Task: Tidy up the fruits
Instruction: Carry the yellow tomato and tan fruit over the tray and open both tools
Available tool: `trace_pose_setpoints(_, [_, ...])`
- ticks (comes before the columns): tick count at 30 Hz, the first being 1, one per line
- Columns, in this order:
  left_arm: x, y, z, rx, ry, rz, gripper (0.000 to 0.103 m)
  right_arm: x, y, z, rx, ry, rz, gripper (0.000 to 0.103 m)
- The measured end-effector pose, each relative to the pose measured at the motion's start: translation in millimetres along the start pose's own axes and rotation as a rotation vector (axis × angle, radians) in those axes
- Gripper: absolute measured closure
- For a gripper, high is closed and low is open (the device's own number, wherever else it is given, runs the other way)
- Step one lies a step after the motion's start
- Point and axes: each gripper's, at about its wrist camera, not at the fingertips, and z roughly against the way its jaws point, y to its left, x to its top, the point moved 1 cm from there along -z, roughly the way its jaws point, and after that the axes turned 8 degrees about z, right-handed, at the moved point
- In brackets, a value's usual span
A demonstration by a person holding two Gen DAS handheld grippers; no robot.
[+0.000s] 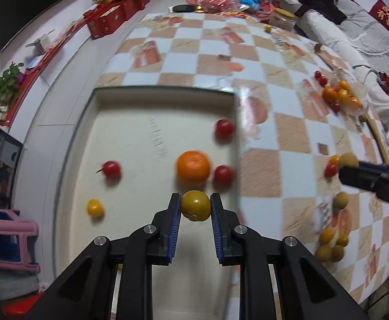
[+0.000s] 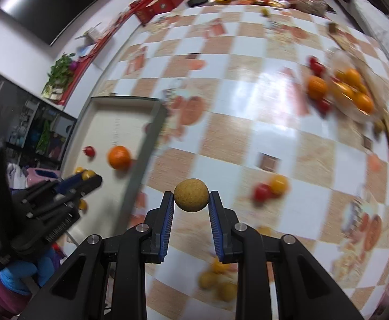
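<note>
Left gripper: clenched on a yellow-green fruit, blue finger pads pressed to both its sides; held above the near part of the white tray. In the right wrist view it shows at the tray's near end.

Right gripper: grasping a tan round fruit with a rough, speckled skin, pinched between both pads; held over the checked tablecloth, to the right of the tray. In the left wrist view it enters from the right edge, fruit at its tip.

Tray: white, rectangular, raised rim, on the left portion of the table; right wrist view.

Tray contents: one orange near the right rim; red cherry tomato just beside it on the right; second red tomato farther back along the right rim; third red tomato, stem visible, toward the left; small yellow fruit at near left.

Right of tray, near: loose cluster of yellow and tan fruits on the cloth; image blurred, count uncertain.

Right of tray, far: clear plastic bag of oranges near the table edge, with one orange and small red tomatoes beside it.

Right of tray, middle: red tomato touching a yellow fruit.

Beyond tray: red boxes and assorted packages at the table's far end.
</note>
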Motion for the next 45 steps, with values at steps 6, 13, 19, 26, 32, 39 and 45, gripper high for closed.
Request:
trace_pose_setpoints(6, [-4,28,-16,0.011,0.036,0.037,0.08,30,42,-28,0.035,0.029,0.049,0.074])
trace_pose_setpoints(13, [-10,39,-26,-0.005,0.052,0.063,0.08,51,67,-55,0.039,0.075,0.093,0.074])
trace_pose_setpoints(19, [-11,43,-32,0.001,0.062,0.073,0.08,66,79,-68,0.027,0.094,0.131,0.074])
trace_pose_setpoints(26, [-12,44,-36,0.016,0.058,0.054,0.079,83,85,-82,0.028,0.102,0.137,0.074])
trace_pose_setpoints(32, [-15,43,-42,0.021,0.059,0.025,0.079,97,92,-101,0.021,0.121,0.154,0.074])
trace_pose_setpoints(39, [-21,38,-40,0.044,0.034,-0.021,0.079,107,103,-128,-0.029,0.144,0.206,0.074])
trace_pose_setpoints(45, [-25,35,-36,0.047,0.029,-0.047,0.039,108,107,-148,-0.061,0.192,0.235,0.073])
